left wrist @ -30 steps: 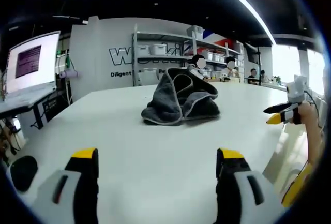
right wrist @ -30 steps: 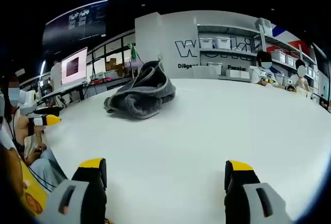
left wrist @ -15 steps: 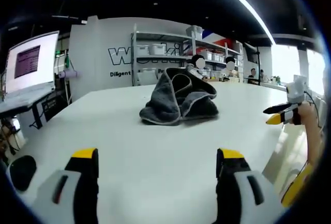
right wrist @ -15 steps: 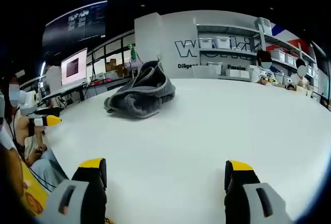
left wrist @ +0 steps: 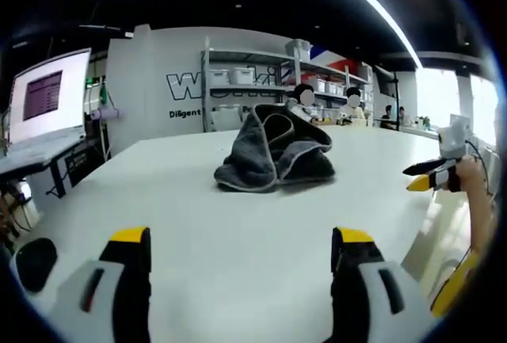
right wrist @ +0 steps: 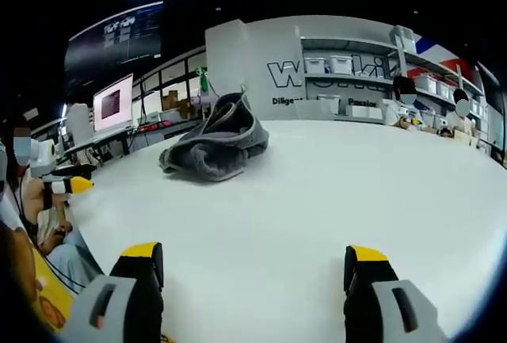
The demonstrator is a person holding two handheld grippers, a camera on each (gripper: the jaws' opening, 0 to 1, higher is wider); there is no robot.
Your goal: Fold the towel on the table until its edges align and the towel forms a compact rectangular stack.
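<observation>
well, the towel (left wrist: pixel 275 150) lies crumpled on the table (left wrist: pixel 238 224), well ahead of both grippers' spread, empty jaws, neither clearly nearer.

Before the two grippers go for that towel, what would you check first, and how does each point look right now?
1. Towel on the table, in sight: ok, in both views.
2. Towel flat enough to fold: not ok, it lies in a crumpled heap.
3. Left gripper open and holding nothing: ok, jaws wide apart.
4. Right gripper open and holding nothing: ok, jaws wide apart.
5. Bare table between jaws and towel: ok.
6. A towel corner to grab: cannot tell, the corners are lost in the folds.
</observation>
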